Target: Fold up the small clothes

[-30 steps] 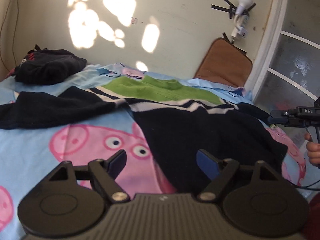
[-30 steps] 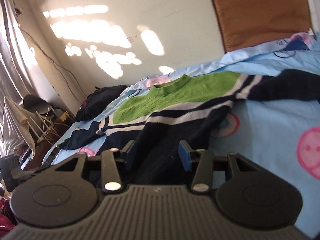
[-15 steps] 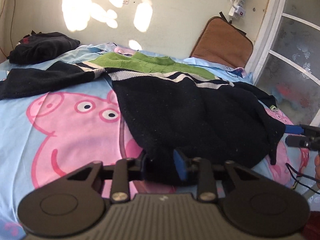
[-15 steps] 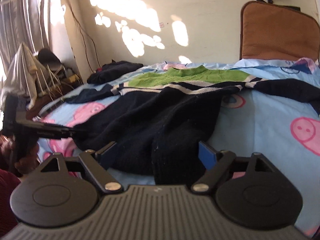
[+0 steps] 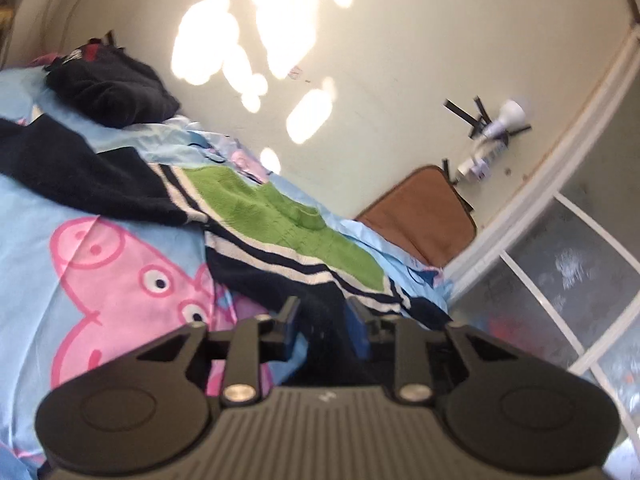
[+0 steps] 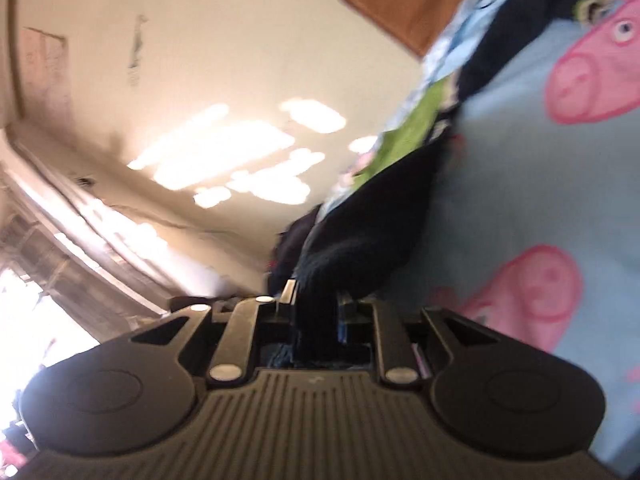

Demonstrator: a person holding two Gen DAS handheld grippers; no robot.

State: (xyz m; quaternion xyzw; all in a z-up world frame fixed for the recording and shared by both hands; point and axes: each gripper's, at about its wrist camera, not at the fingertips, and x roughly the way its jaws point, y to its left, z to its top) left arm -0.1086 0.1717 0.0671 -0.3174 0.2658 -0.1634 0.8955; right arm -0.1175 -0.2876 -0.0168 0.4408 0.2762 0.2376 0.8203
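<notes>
Both views blurred; sweater hem hides right gripper fingers.

bed, cartoon-pig sheet; sweater, dark clothes pile.

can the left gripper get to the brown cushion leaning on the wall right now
Probably not. The left gripper has dark sweater fabric between its jaws, and the brown cushion stands at the bed's far end, beyond the sweater.
</notes>
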